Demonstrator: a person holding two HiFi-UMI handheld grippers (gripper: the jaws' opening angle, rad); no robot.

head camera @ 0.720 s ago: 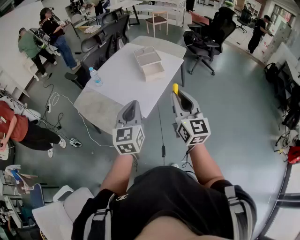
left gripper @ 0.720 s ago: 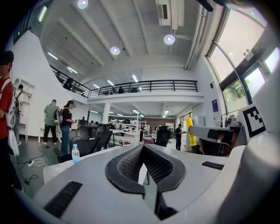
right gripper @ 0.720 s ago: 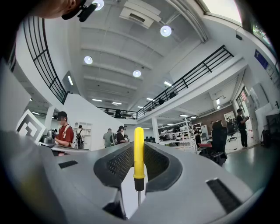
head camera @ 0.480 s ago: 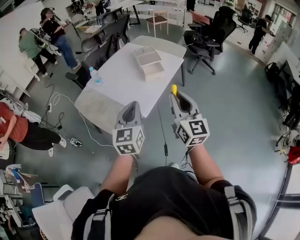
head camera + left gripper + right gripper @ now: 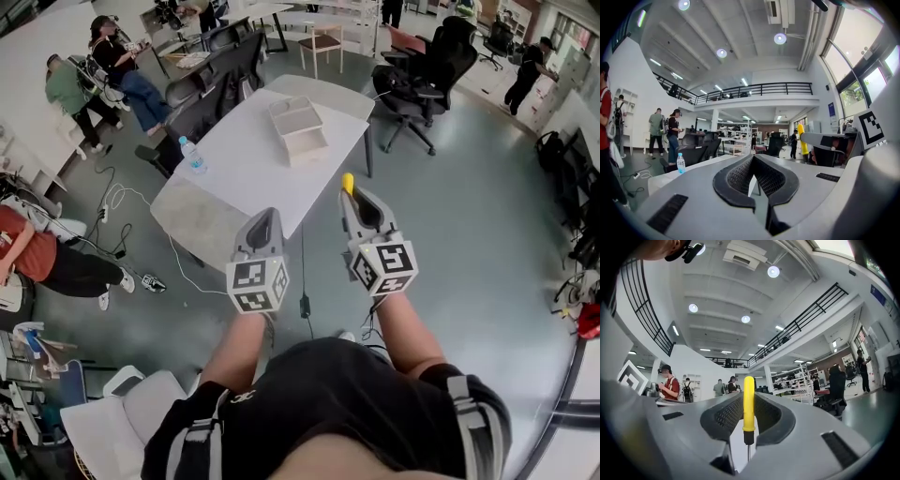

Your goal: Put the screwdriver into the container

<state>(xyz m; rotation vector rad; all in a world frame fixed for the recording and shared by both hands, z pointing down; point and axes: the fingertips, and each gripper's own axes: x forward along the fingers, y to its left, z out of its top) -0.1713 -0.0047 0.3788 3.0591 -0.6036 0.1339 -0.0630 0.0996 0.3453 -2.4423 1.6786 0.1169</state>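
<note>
A screwdriver (image 5: 748, 401) with a yellow handle (image 5: 348, 181) sticks out past the tips of my right gripper (image 5: 352, 197), which is shut on it; its thin shaft (image 5: 748, 452) runs back between the pads. My left gripper (image 5: 264, 217) is held level beside it, shut on nothing, its tips (image 5: 753, 159) meeting. The container (image 5: 298, 128), a pale open box, stands on the white table (image 5: 244, 159) ahead of both grippers. Both grippers hover over the floor, short of the table's near edge. In the left gripper view, the right gripper (image 5: 833, 140) and the yellow handle (image 5: 801, 138) show at the right.
A water bottle (image 5: 192, 155) stands at the table's left edge. A black cable with a plug (image 5: 305, 305) lies on the floor below my hands. Office chairs (image 5: 417, 70) stand behind the table. People stand and sit at the left (image 5: 112, 66).
The floor and cable have slid a little left in view. Both grippers keep their pose, and the screwdriver stays in the right one.
</note>
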